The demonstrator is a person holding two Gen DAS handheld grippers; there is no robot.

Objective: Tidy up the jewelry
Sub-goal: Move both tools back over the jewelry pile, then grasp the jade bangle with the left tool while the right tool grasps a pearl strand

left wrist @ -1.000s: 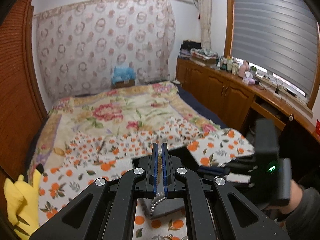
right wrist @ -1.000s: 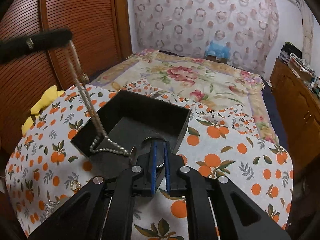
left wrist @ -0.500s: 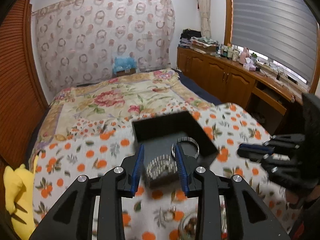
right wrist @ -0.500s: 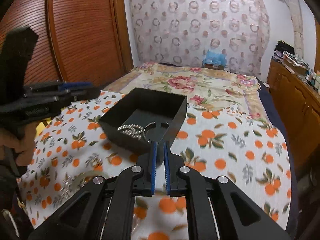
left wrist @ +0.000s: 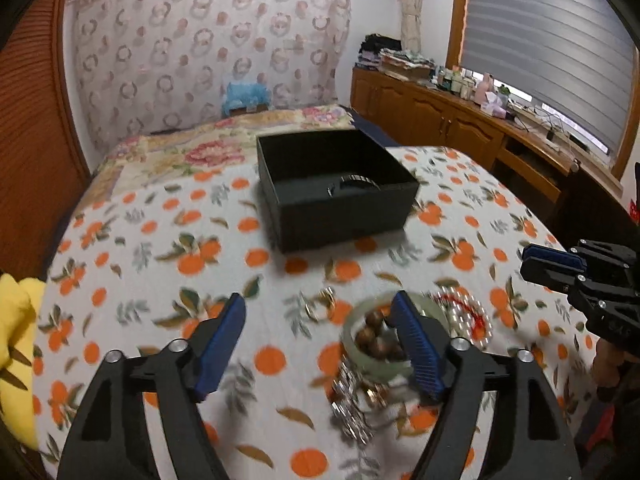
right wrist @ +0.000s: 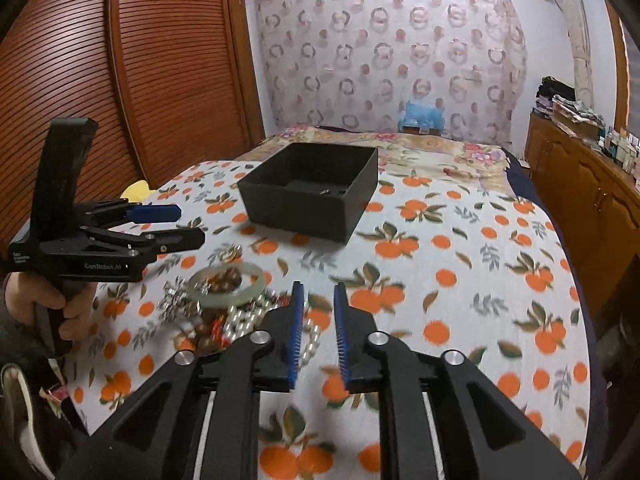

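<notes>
We hold both grippers over a bed spread with an orange-print cloth point(left wrist: 132, 248), each tilted downward toward it.

Left gripper point(left wrist: 318, 320): its blue-padded fingers point(left wrist: 218, 344) are spreading wide and still opening, with nothing gripped. Only cloth shows in the gap. Its right finger overlaps a pale green bangle point(left wrist: 360, 356) that has brown beads point(left wrist: 374, 338) inside its ring. From the right wrist view the same gripper point(right wrist: 188, 226) hangs level-ish above the pile, its two fingers apart one above the other, carried by a hand point(right wrist: 38, 300) wrapped round the grip at lower left.

Right gripper point(right wrist: 318, 332): the fingers point(right wrist: 297, 332) stand a narrow gap apart and are opening. Nothing is pinched; cloth shows between them. The left finger overlaps the end of a string of silvery beads point(right wrist: 240, 322). In the left wrist view this gripper point(left wrist: 528, 260) enters from the right edge, pointing left, clear of the cloth.

Jewelry pile: the bangle point(right wrist: 226, 280), brown beads, silvery beads and a small sparkly piece point(right wrist: 174, 300) lie loose on the cloth, just in front of both grippers and between them.

Black box point(left wrist: 344, 216): open-topped, farther back on the cloth, well apart from the pile. A silver band point(left wrist: 356, 182) lies inside against the near right wall. The rest of its floor is too dark to read.

A yellow item point(left wrist: 14, 344) sits at the left edge of the bed.
</notes>
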